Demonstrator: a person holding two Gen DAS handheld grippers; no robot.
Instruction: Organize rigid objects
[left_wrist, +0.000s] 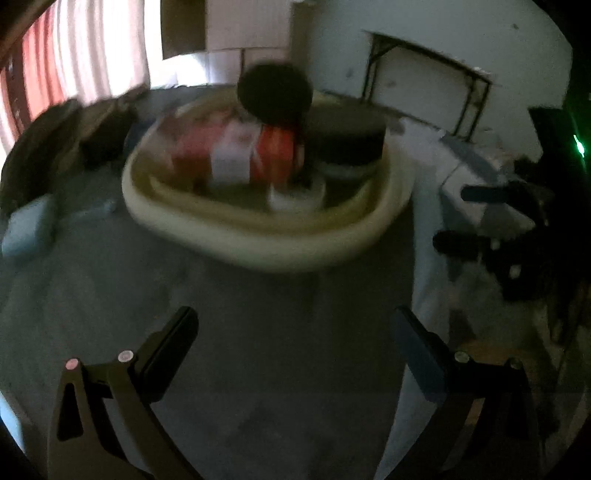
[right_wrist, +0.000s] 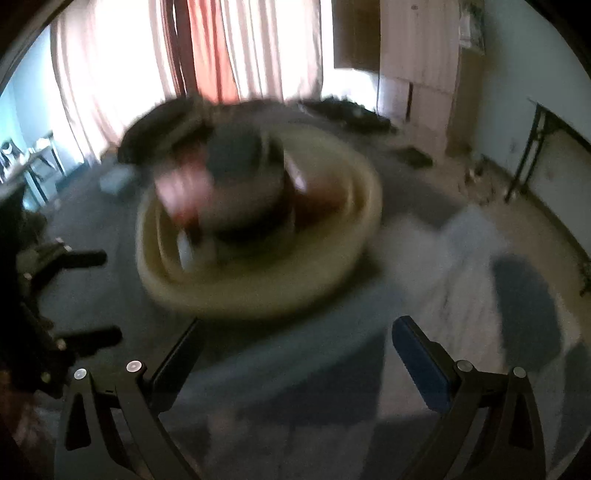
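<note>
Both my claws gape wide, nothing held: left gripper (left_wrist: 291, 332), right gripper (right_wrist: 295, 339). Ahead, the cream basin (left_wrist: 258, 240) holds a red-white canister (left_wrist: 236, 155) lying crosswise, blurred.

Both wrist cameras look forward and down over the grey table (left_wrist: 110, 295), near the cream basin (left_wrist: 258, 240). They share it: the left view sees it from the left, the right view from the right.
</note>
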